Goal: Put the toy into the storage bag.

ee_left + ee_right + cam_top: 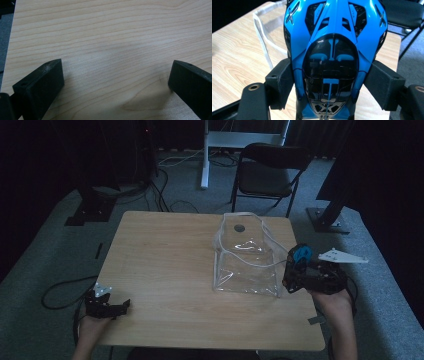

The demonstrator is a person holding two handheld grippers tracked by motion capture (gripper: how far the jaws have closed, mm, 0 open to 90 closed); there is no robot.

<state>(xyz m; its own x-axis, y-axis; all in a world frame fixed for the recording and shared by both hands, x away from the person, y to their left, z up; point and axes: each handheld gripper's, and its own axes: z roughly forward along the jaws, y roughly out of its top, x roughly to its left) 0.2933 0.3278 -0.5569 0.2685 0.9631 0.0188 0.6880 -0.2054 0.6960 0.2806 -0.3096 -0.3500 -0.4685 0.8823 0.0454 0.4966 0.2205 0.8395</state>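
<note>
Blue toy car (334,57) is pinched across its flanks between the right gripper (296,270) pads, nose pointing away from the camera in the right gripper view. Black canopy and blue bodywork read clearly; jaws sit wide because the car body is wide, not because they're free. In the high view the car (301,254) is in the air at the table's right edge, just beside the clear plastic bag (246,262).

Bag lies on the wooden table (165,270), mouth side toward the far edge, with a dark round spot showing through the top panel and a clear strap looping along its right side. Strap (263,37) shows as well in the right gripper view, left of the car. My read: side grip keeps the car level and leaves the nose free to lead into the bag opening. Whether the mouth is open enough, can't tell from here.

Left gripper (111,308) rests at the near left corner of the table, well apart from bag and car. Its jaws are spread with bare wood (112,50) between them, nothing held. Likely parked until needed to hold the bag mouth.

Background: black folding chair (270,170) past the far edge, cables on grey carpet.
</note>
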